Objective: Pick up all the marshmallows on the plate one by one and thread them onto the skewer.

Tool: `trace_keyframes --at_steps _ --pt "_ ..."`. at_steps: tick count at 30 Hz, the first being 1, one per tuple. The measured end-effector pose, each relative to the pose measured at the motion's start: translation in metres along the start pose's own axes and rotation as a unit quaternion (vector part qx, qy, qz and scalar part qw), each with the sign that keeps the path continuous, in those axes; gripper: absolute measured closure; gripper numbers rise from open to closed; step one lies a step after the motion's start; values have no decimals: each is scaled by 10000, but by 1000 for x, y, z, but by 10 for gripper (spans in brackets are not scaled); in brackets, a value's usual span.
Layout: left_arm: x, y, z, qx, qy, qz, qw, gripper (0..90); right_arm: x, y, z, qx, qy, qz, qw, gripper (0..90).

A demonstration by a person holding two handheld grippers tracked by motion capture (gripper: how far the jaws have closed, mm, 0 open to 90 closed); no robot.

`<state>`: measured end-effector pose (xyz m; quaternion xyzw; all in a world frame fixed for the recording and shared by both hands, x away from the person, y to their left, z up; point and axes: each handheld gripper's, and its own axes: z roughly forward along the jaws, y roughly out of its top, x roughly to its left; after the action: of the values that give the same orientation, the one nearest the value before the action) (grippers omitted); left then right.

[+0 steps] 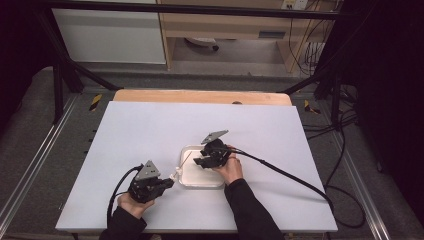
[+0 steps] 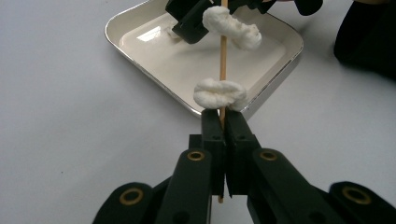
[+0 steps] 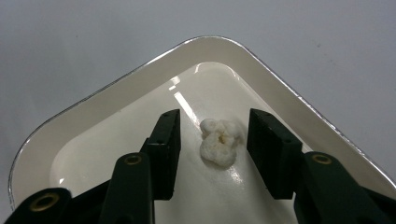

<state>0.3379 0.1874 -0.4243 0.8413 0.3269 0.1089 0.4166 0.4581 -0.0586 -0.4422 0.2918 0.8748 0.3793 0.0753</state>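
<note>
Skewer (image 2: 223,70) with two white puffy pieces threaded on it reaches over the white tray (image 2: 140,56) on the desk (image 1: 150,130), clamped at its near end by the left tongs (image 2: 222,122). The right tongs (image 3: 214,140) stand open astride the far piece (image 3: 218,142), not touching.

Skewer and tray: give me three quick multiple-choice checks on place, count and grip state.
1. Where does the tray sit?
A. between the two grippers
B. at the table's far edge
C. on the floor
2. How many white pieces are on the skewer?
A. none
B. two
C. five
3. The left gripper is
A. wide open
B. shut on the skewer
C. holding the tray

A: high view shows the tray between both grippers.
B: the upper piece and lower piece sit on the stick.
B: its jaws clamp the stick.
</note>
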Motion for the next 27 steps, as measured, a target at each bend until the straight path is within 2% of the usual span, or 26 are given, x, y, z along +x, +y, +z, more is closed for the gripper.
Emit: trace_keyframes --at_steps 7,10,20,27 --pt "0 0 0 -3 -5 -8 10000 883 0 -3 2 82 -40 -140 9999 656" --pt "-1 0 0 10 -3 -6 10000 883 1 -3 2 70 -104 -117 9999 697" --pt "-1 0 0 10 -9 6 10000 883 1 -3 2 65 -111 -127 9998 701" --pt "-2 0 0 0 -20 18 10000 883 1 -3 2 45 -183 -148 9997 744"
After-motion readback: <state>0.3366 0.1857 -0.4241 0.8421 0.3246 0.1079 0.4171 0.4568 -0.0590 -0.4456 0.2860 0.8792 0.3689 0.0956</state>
